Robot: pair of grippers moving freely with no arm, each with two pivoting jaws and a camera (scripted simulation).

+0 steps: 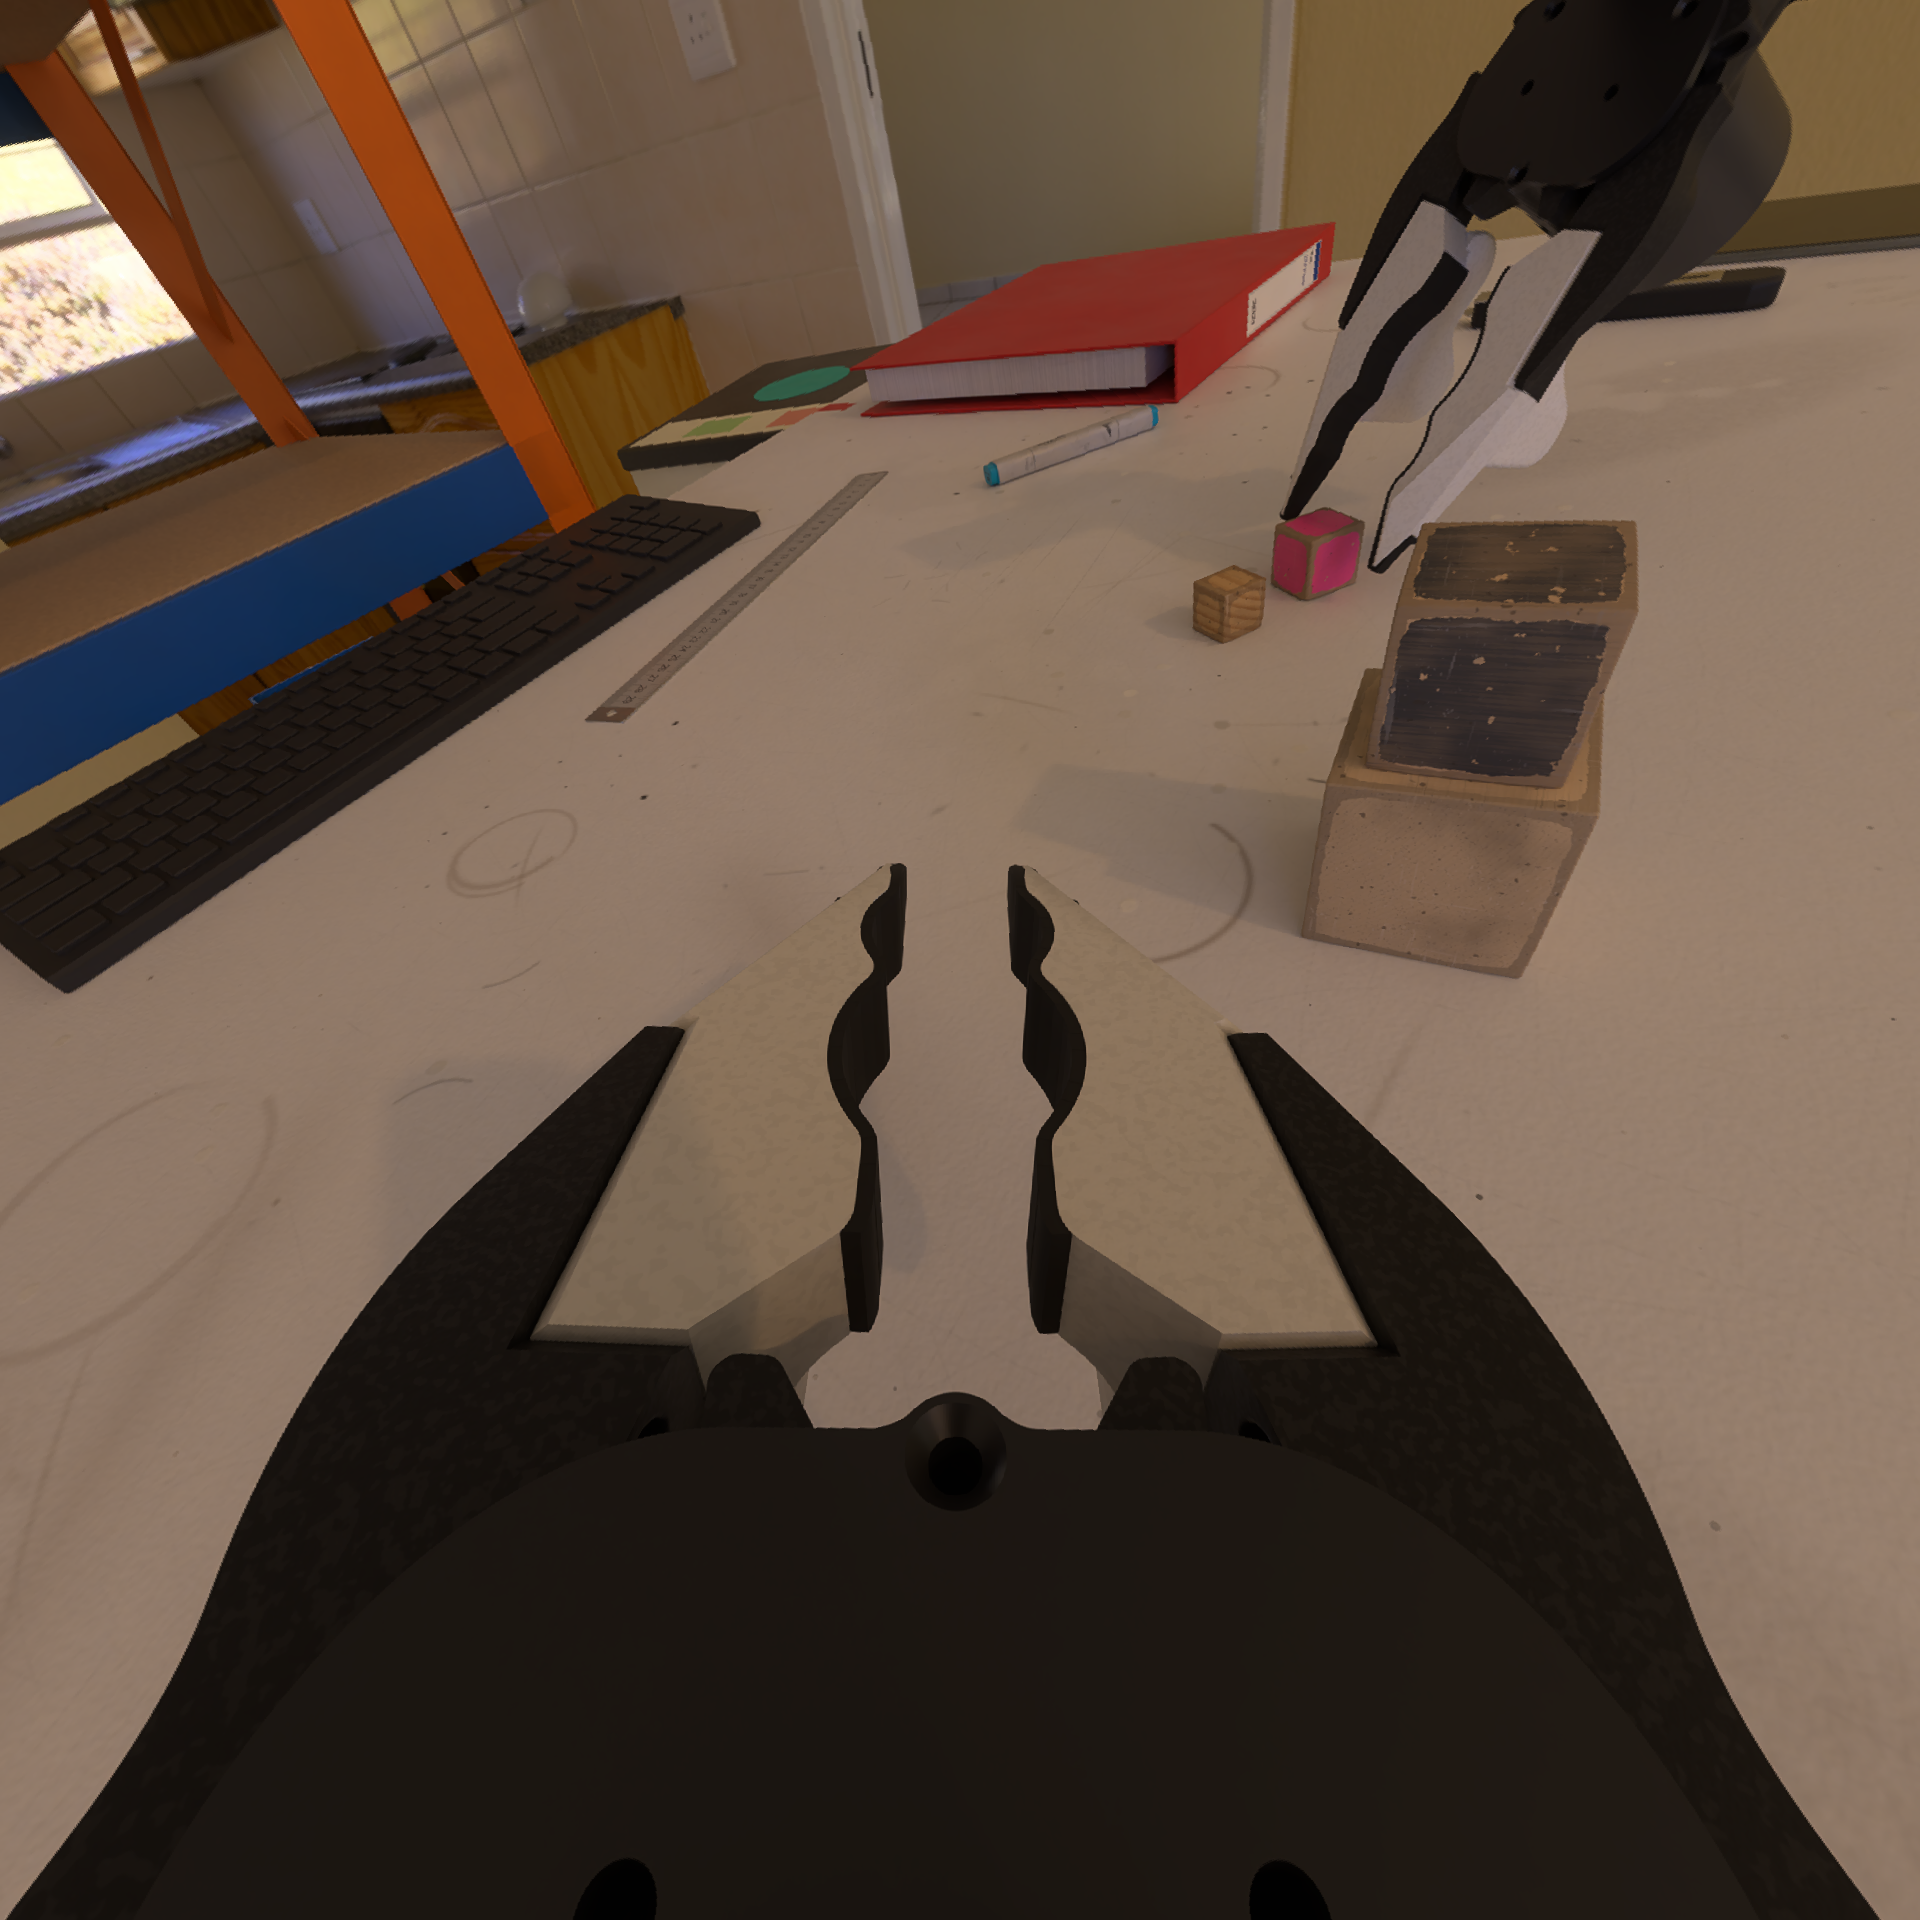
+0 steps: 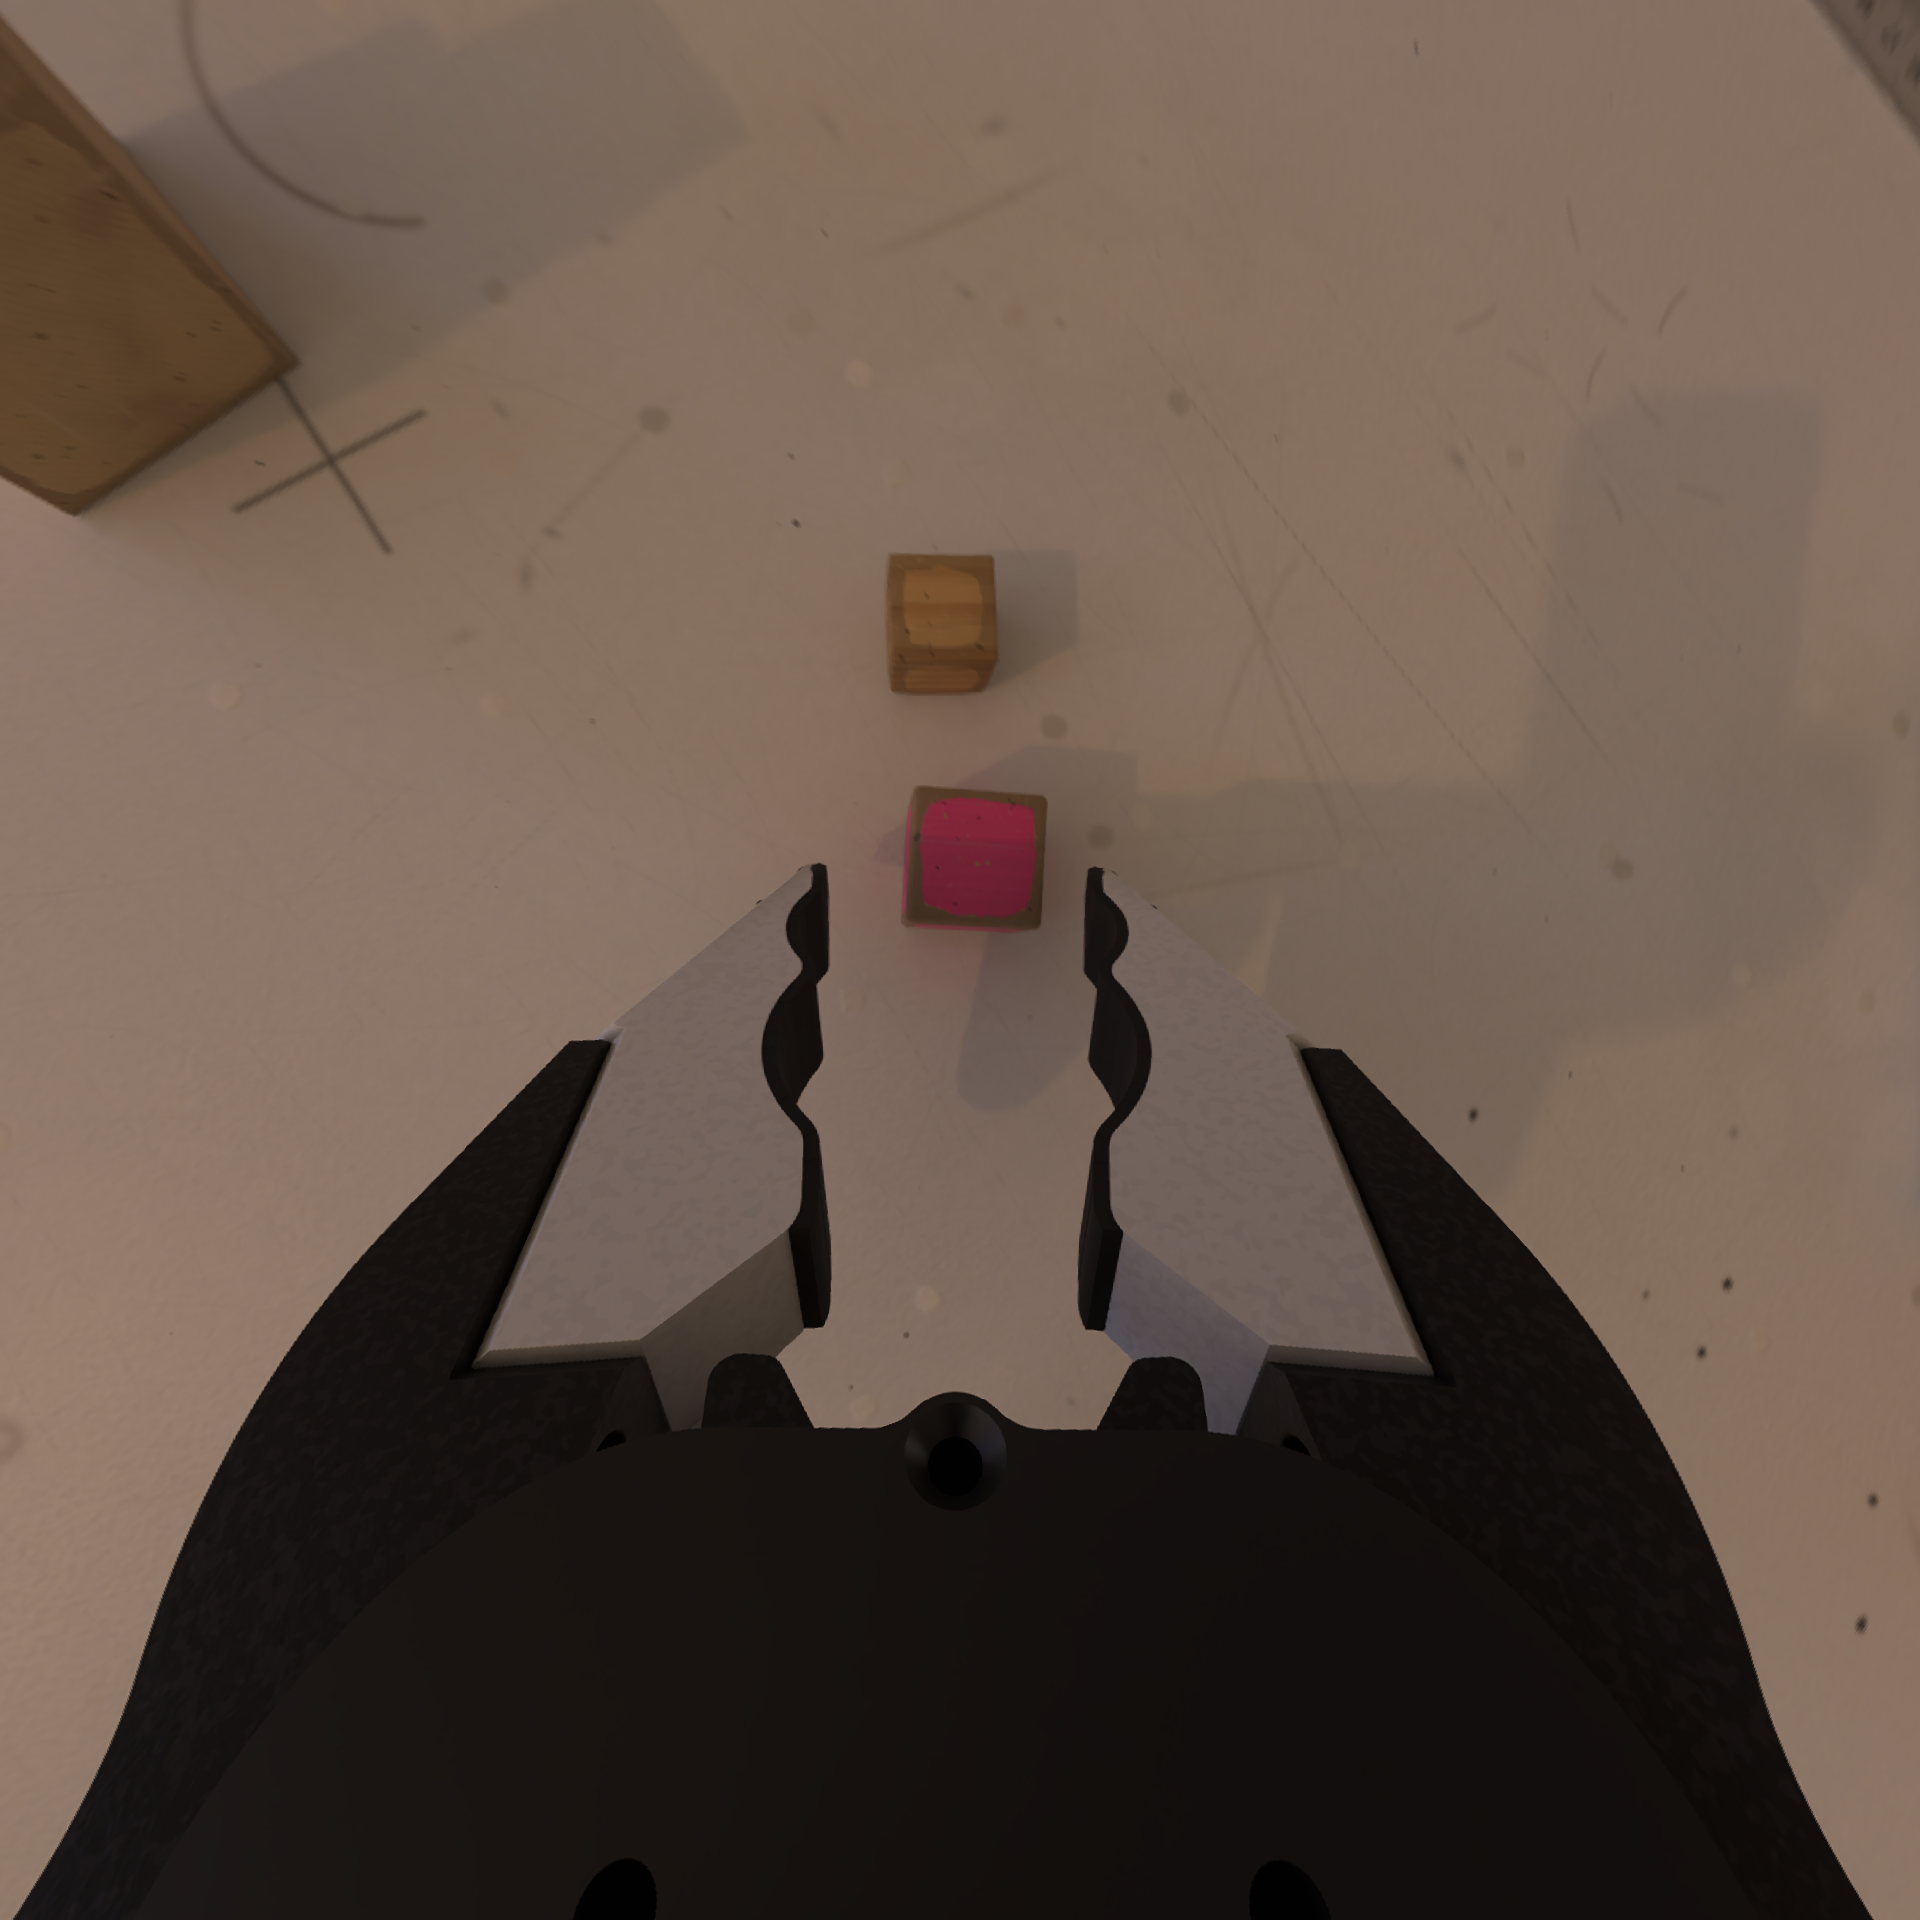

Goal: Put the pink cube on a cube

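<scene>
A: Where does the pink cube (image 2: 974, 858) sit?

B: On the white counter (image 2: 1351, 520), resting flat. In the right wrist view it lies just past the tips of the right gripper (image 2: 957, 871), lined up with the gap between them, toward 12 o'clock.

A: Is that gripper holding it?

B: No. Its fingers (image 2: 717, 1049) are spread wide, with nothing between them, and the cube stands clear of both tips. The left wrist view shows this gripper (image 1: 1335, 540) coming down from above, one tip just beside the cube (image 1: 1316, 554) on each side.

A: What is beyond the cube?

B: A small wooden cube (image 2: 941, 622), further out at 12 o'clock, near the pink one but apart from it. In the left wrist view it (image 1: 1229, 603) lies at about 8 o'clock from the pink cube.

A: And the left gripper (image 1: 957, 871)?

B: Low over bare counter, fingers parted by a narrow gap, empty. At its 2 o'clock stands a large pale block (image 1: 1449, 873) with a dark-faced block (image 1: 1496, 675) on top, sitting askew.

A: Anything else on the counter?

B: At 10 o'clock a black keyboard (image 1: 364, 717), beside it a metal ruler (image 1: 738, 597). Further off around 12 o'clock lie a marker pen (image 1: 1070, 445) and a red binder (image 1: 1101, 322), with a dark board bearing coloured shapes (image 1: 748, 410) left of the binder. An orange and blue shelf frame (image 1: 416, 239) rises at 11 o'clock.
</scene>
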